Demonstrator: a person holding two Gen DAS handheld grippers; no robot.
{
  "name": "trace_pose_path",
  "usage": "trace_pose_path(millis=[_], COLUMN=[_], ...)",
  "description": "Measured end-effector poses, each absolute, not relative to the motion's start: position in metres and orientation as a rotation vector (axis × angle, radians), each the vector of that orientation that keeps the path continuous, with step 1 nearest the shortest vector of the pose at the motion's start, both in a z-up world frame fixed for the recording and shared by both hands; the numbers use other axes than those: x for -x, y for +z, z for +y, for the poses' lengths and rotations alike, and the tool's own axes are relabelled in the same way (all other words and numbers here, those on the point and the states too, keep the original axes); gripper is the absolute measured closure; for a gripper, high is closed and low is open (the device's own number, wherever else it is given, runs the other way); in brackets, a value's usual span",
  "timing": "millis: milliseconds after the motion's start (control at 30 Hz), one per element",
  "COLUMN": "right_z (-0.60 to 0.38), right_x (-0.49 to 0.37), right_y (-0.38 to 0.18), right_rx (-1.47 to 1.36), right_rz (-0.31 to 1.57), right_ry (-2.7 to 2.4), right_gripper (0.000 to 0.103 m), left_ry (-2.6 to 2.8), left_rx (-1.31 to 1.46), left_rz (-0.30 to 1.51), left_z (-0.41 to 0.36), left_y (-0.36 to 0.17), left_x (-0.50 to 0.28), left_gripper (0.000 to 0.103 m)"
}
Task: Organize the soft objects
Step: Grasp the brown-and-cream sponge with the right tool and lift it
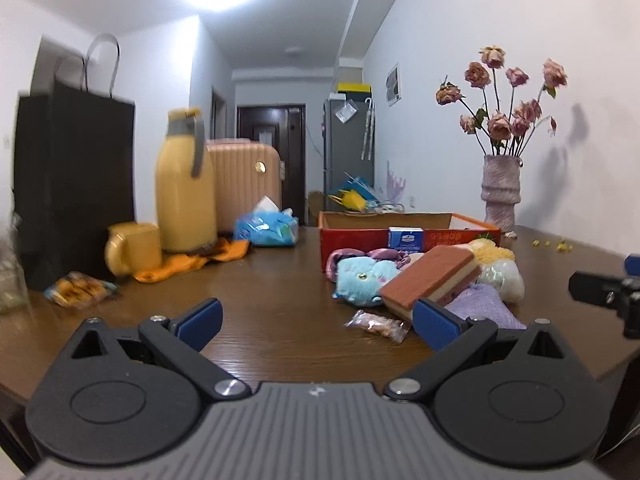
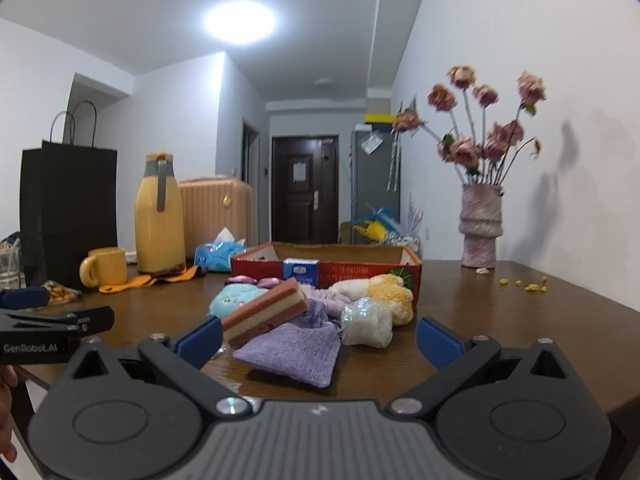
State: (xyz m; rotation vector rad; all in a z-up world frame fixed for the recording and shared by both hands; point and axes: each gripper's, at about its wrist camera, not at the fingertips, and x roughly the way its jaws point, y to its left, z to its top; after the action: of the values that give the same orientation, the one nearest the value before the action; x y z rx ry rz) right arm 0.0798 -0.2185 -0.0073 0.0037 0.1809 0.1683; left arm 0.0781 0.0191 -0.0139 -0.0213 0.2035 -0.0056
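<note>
Both grippers hover low over the bench (image 2: 500, 300), jaws spread wide, nothing held. The soft pile lies dead ahead of the right gripper (image 2: 320, 338): the purple knit pouch (image 2: 296, 350) is nearest, just past its fingertips, its long side running across the gripper's line. A sandwich-shaped sponge toy (image 2: 266, 312) leans on the pouch to the left, tilted; a white pompom (image 2: 366, 322) sits ahead-right.

From the left gripper (image 1: 318, 320) the same pile lies ahead and to the right, with a snack packet (image 1: 376, 325) in between. The right gripper looks nearer. The red cardboard box (image 2: 360, 270) stands just behind the pile, a likely destination. A small blue carton (image 2: 301, 270) rests against the box front.
</note>
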Motion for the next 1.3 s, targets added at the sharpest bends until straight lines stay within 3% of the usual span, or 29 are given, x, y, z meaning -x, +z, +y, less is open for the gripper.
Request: trace_pose_path(millis=[100, 333, 367, 400, 467, 533, 567, 700, 767, 933, 1300], right_z=[-0.221, -0.220, -0.218, -0.215, -0.211, -0.211, -0.211, -0.208, -0.206, -0.215, -0.222], right_x=[-0.109, -0.185, -0.195, -0.205, -0.225, -0.241, -0.248, -0.264, -0.266, -0.267, -0.195], right_y=[-0.005, 0.008, 0.011, 0.013, 0.015, 0.015, 0.014, 0.006, 0.001, -0.005, 0.012], right_rx=[-0.001, -0.056, -0.061, -0.059, -0.062, -0.096, -0.116, -0.166, -0.166, -0.223, -0.262], right_rz=[0.189, 0.332, 0.335, 0.341, 0.359, 0.381, 0.397, 0.465, 0.489, 0.529, 0.490], right_ry=[0.183, 0.266, 0.270, 0.268, 0.287, 0.335, 0.357, 0.419, 0.430, 0.425, 0.481], right_gripper=[0.000, 0.001, 0.007, 0.018, 0.029, 0.045, 0.058, 0.068, 0.075, 0.076, 0.078], left_ry=[-0.012, -0.213, -0.226, -0.231, -0.255, -0.276, -0.279, -0.308, -0.337, -0.310, -0.277], left_rx=[0.066, 0.179, 0.206, 0.236, 0.281, 0.294, 0.297, 0.390, 0.455, 0.497, 0.396], left_rz=[0.206, 0.419, 0.447, 0.483, 0.521, 0.560, 0.578, 0.681, 0.719, 0.718, 0.578], left_z=[0.022, 0.019, 0.018, 0.018, 0.018, 0.015, 0.013, 0.016, 0.020, 0.020, 0.015], left_y=[-0.011, 0.005, 0.006, 0.007, 0.006, 0.004, 0.002, -0.009, -0.015, -0.015, 0.026], left_x=[-0.099, -0.178, -0.189, -0.202, -0.219, -0.234, -0.241, -0.263, -0.269, -0.267, -0.194], left_gripper=[0.000, 0.000, 0.000, 0.004, 0.015, 0.030, 0.032, 0.036, 0.048, 0.071, 0.071])
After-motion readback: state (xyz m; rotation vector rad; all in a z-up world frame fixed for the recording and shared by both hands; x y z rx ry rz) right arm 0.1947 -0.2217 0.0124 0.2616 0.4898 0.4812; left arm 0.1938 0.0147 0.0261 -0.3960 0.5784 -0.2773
